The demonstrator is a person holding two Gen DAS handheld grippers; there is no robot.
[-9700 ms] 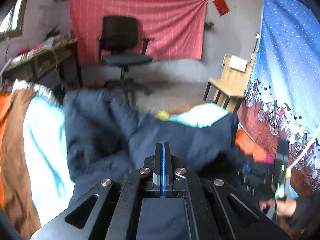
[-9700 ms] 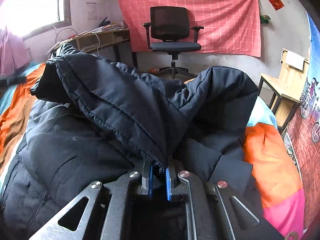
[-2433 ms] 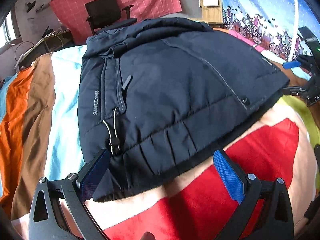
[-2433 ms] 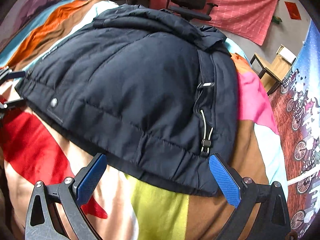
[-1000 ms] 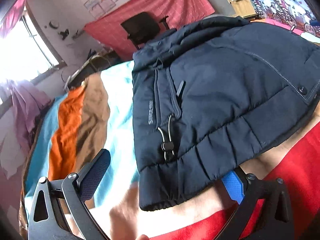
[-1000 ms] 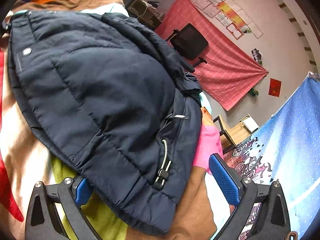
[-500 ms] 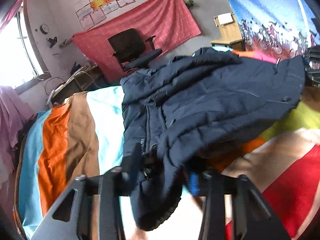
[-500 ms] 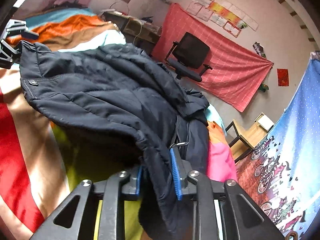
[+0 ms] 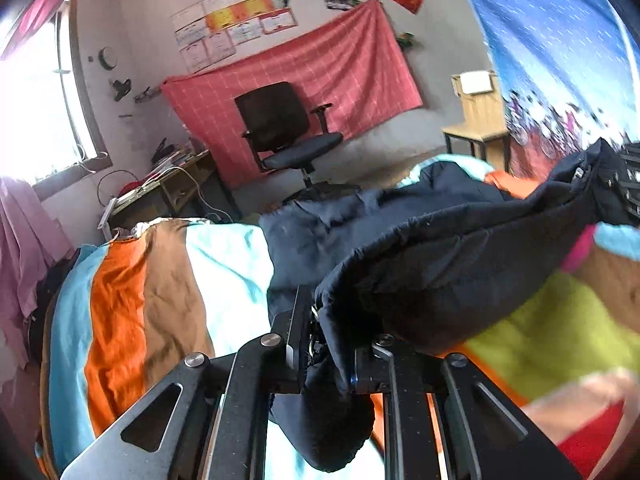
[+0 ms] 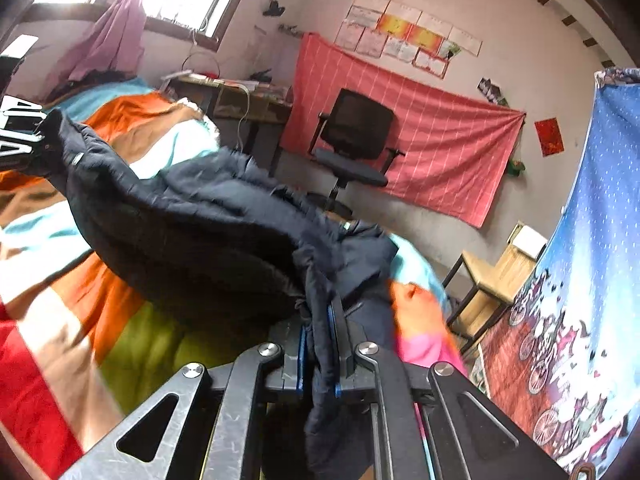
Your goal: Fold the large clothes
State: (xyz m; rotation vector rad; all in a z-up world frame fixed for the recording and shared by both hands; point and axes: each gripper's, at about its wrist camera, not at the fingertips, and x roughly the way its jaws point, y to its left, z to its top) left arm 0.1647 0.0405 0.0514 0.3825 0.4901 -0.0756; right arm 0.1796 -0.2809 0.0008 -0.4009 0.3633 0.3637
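A dark navy padded jacket [image 9: 460,256] hangs stretched between both grippers above the striped bedspread [image 9: 132,292]. My left gripper [image 9: 326,344] is shut on one corner of the jacket's hem. My right gripper [image 10: 320,344] is shut on the other hem corner of the jacket [image 10: 200,240]. The hem is lifted off the bed; the jacket's far part still rests on the bed. The right gripper [image 9: 628,184] shows at the right edge of the left wrist view, and the left gripper [image 10: 20,136] at the left edge of the right wrist view.
The colourful bedspread [image 10: 100,344] covers the bed below. A black office chair [image 9: 288,140] stands before a red wall cloth [image 9: 304,88]. A desk [image 9: 168,196] is at the left, a wooden chair [image 9: 476,120] and a blue hanging cloth [image 10: 580,280] at the right.
Both grippers have shut on the jacket's hem corners and lifted the hem up off the bed. One second ago both were open around the hem.
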